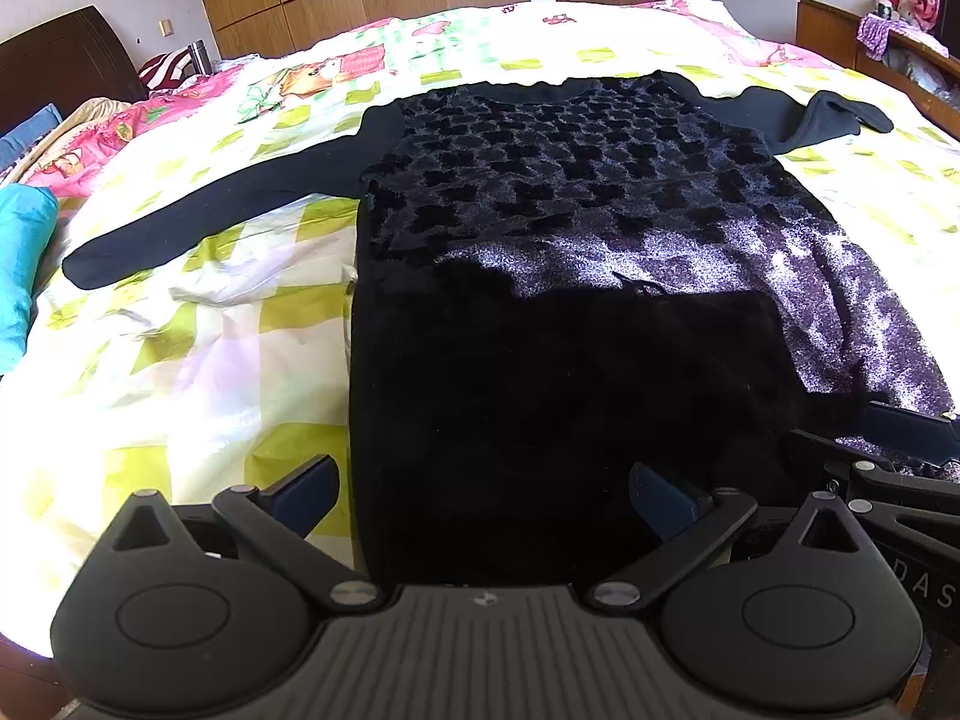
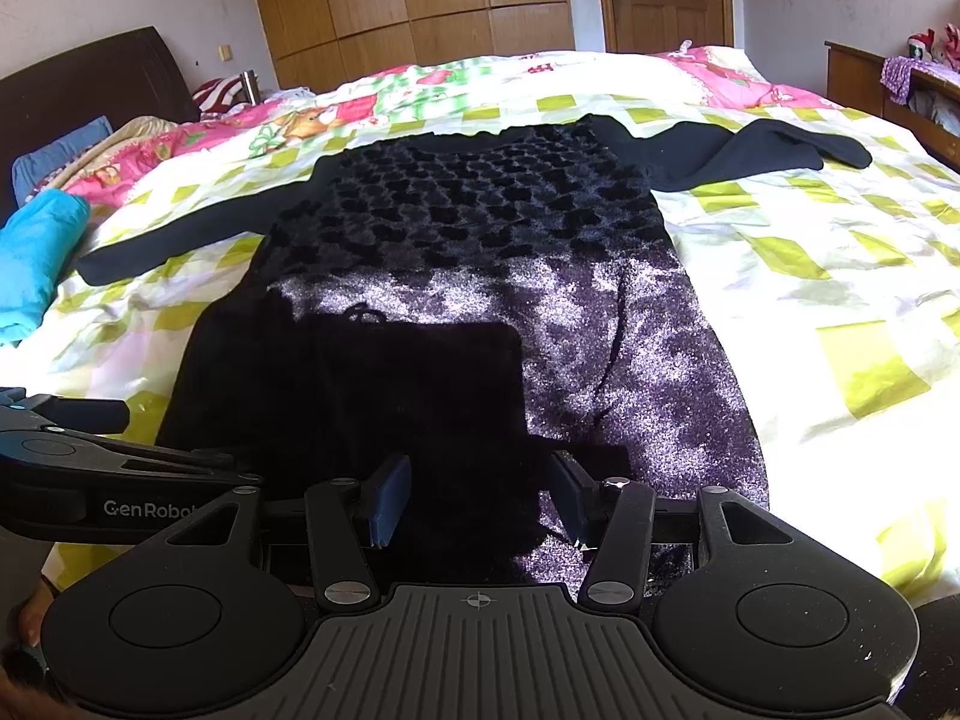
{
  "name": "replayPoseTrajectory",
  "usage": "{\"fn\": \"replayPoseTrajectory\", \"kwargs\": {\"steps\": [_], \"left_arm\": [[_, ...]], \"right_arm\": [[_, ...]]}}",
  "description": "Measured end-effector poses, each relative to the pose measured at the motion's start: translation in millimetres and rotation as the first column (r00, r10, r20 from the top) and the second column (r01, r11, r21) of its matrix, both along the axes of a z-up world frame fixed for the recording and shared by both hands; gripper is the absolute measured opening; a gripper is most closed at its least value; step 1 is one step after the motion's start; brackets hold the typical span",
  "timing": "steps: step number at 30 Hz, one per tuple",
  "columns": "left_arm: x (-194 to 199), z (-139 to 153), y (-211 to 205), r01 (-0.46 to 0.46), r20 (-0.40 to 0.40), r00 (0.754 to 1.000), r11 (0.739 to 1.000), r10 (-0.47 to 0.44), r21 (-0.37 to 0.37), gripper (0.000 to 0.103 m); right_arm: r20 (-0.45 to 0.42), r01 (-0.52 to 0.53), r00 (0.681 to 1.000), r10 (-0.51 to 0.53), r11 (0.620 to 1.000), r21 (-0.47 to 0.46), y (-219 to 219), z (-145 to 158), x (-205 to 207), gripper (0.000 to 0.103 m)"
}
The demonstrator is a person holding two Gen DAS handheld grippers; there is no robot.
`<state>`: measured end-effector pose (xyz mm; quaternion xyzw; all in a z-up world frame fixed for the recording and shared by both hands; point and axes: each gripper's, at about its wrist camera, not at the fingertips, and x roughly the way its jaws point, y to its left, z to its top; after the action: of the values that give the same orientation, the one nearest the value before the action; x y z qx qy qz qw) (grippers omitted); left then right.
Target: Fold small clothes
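A black velvet long-sleeved top lies flat on the bed, neckline far from me and hem close. Both sleeves are spread out: one to the left, the other to the right with its cuff bent. My left gripper is open wide just over the hem's left part, with one finger past the garment's left edge. Open too, my right gripper hovers over the hem further right, fabric showing between its fingers. Each gripper shows at the edge of the other's view.
The bed carries a bright quilt with yellow-green squares and pink prints. A folded teal cloth lies at the left edge. A dark headboard stands far left, a wooden shelf at right, and wardrobes behind.
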<state>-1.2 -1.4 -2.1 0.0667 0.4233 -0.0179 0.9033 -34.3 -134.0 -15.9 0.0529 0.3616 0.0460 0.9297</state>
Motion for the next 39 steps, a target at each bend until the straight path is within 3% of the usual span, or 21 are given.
{"fn": "replayPoseTrajectory", "kwargs": {"steps": [39], "left_arm": [[-6.7, 6.5, 0.2, -0.003, 0.026, 1.000, 1.000, 0.003, 0.020, 0.103]], "right_arm": [[0.021, -0.004, 1.000, 0.004, 1.000, 0.022, -3.2, 4.1, -3.6, 0.051]]}}
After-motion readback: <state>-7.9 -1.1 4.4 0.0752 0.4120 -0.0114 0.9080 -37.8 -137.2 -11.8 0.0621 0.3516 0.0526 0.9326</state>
